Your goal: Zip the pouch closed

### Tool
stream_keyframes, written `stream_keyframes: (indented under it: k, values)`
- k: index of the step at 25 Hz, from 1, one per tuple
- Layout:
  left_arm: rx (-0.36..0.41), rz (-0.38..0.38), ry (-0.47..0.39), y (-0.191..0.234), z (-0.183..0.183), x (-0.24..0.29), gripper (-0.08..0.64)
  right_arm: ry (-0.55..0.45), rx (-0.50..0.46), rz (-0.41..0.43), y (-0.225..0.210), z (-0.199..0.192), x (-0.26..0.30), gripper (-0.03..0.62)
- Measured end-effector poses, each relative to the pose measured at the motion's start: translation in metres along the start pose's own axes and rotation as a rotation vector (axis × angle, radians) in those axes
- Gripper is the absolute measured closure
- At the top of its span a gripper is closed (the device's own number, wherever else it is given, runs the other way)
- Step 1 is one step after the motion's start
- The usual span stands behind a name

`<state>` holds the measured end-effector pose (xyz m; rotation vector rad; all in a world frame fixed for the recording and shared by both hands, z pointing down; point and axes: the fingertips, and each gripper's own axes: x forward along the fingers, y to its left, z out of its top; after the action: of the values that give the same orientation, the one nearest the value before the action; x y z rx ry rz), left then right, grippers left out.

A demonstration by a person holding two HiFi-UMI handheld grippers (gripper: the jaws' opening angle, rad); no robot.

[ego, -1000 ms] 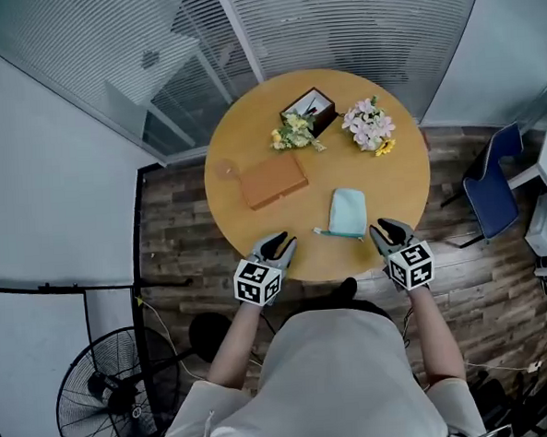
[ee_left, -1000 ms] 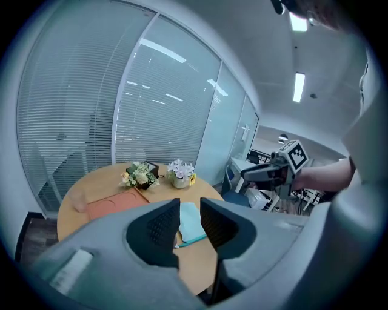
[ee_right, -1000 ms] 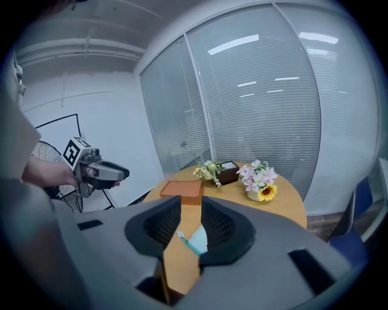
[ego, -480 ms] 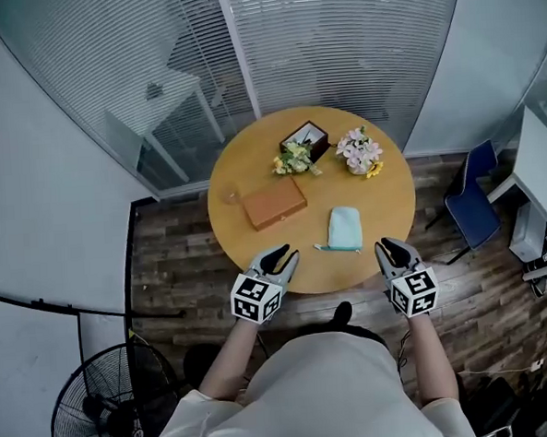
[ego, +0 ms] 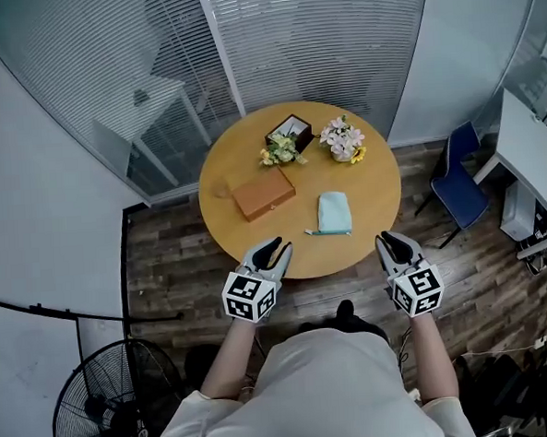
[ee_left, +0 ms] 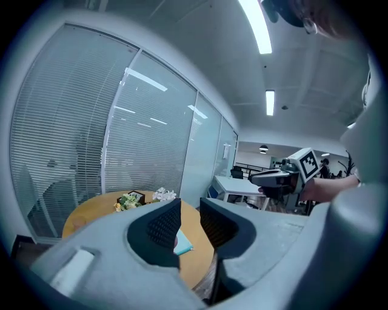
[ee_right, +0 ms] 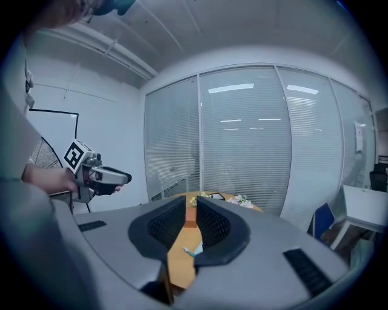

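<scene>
i'm looking down on a wall of glass with blinds [ego: 318,44] running across 12 o'clock. in front of it stands the round table [ego: 374,193], wood-topped, on plank floor. a fan [ego: 105,408] stands on the floor at 8 o'clock from the table, and a blue chair [ego: 458,176] at 3 o'clock.

the left gripper [ego: 274,250] is held in the air by the table's rim at 7 o'clock. in its own view the jaws stand a little apart with nothing between them; only the tabletop shows through the gap. the right gripper [ego: 390,243] is held just outside the rim at 5 o'clock. its jaws are closing, there is a gap between them, and nothing sits in it. neither gripper touches anything on the table.

on the top, a brown case [ego: 263,193] lies flat at 9 o'clock from the centre. the pouch [ego: 333,211], pale teal, lies flat at 4 o'clock from the centre, well apart from both grippers and between them as i see it. a thin tab sticks out from its 8 o'clock corner. i cannot tell from here how far the zip is done up.

a dark box [ego: 288,129] sits at 12 o'clock, with yellow flowers [ego: 279,153] touching its near side and pink flowers [ego: 341,140] beside it at 1 o'clock.
</scene>
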<state>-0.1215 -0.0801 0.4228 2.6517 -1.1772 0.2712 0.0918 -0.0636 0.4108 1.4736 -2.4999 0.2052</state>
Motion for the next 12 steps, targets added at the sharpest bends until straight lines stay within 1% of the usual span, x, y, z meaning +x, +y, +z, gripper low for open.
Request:
stream_keyframes:
  k: [5,9,12]
  values:
    - [0.008,0.014,-0.025,-0.017,0.009,-0.006,0.456,-0.028,-0.014,0.014,-0.003,0.007,-0.015,0.538]
    - [0.015,0.043,-0.029,-0.028,0.016,-0.002,0.469,-0.037,-0.035,0.018,-0.018,0.007,-0.019,0.552]
    - [0.007,0.067,-0.029,-0.036,0.019,0.004,0.486,-0.029,-0.027,0.031,-0.030,0.001,-0.018,0.565]
